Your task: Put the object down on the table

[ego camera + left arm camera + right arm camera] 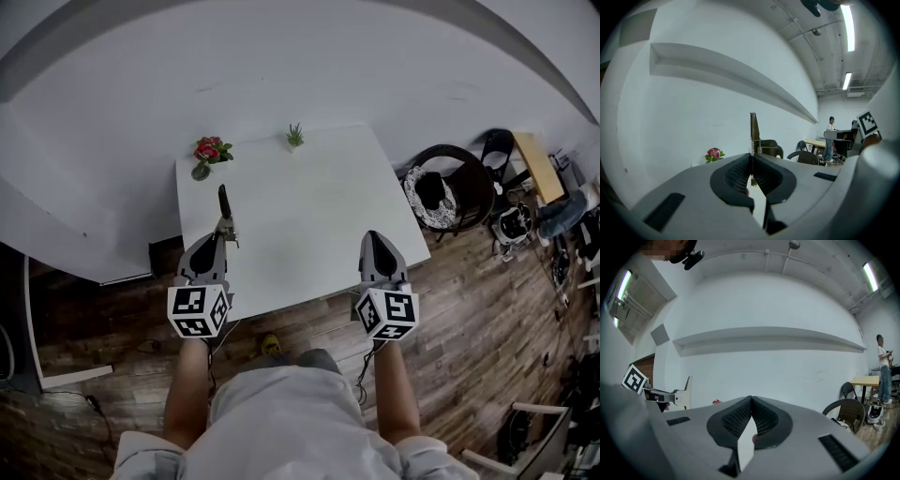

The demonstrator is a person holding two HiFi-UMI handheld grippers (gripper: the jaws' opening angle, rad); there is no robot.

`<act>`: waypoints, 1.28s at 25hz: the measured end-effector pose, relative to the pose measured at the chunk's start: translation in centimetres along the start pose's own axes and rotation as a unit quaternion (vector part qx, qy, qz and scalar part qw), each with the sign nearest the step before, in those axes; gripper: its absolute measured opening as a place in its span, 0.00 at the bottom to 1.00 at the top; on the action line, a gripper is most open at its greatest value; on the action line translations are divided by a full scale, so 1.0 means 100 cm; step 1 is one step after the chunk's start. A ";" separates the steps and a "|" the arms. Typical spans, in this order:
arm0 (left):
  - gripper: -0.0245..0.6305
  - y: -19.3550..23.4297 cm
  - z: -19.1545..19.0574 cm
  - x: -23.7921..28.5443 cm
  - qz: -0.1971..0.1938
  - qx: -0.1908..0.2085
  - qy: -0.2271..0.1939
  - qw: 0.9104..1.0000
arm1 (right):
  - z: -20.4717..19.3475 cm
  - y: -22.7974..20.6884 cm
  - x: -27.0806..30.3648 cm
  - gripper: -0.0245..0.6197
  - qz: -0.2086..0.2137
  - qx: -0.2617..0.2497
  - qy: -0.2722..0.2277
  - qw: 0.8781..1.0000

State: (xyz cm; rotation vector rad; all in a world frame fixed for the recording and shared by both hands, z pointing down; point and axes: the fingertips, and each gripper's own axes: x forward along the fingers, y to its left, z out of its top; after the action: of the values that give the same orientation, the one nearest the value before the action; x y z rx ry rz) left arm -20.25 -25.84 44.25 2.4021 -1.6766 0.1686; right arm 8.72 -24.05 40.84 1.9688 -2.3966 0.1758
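Left gripper (223, 236) jaws pinched tight on the base of a slim dark-tipped tool (223, 201), which sticks out toward 12 o'clock over the white table (309, 216), pink flowers (210, 150) at its 11 o'clock; right gripper (376, 240), at its 3 o'clock, jaws pressed together on nothing.

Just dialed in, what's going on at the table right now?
A person stands at the white table with a gripper in each hand. The left gripper is shut on a thin dark tool over the table's left side, not yet put down. The right gripper is shut and empty.
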 end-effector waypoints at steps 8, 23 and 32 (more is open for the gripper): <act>0.07 -0.005 -0.002 0.015 -0.014 0.032 0.013 0.999 | 0.001 0.000 0.004 0.05 -0.004 0.000 -0.001 1.000; 0.07 -0.033 -0.016 0.045 0.006 0.061 0.047 0.997 | -0.015 -0.039 0.032 0.05 0.025 0.024 0.013 0.999; 0.07 -0.039 -0.037 0.076 0.022 0.104 0.095 0.990 | -0.029 -0.060 0.054 0.05 0.034 0.034 0.028 0.998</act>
State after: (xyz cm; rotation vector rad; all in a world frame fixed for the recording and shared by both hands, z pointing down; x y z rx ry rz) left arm -13.89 -30.68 49.02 2.4017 -1.6994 0.5883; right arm 13.41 -30.09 44.66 1.8826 -2.4555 0.3145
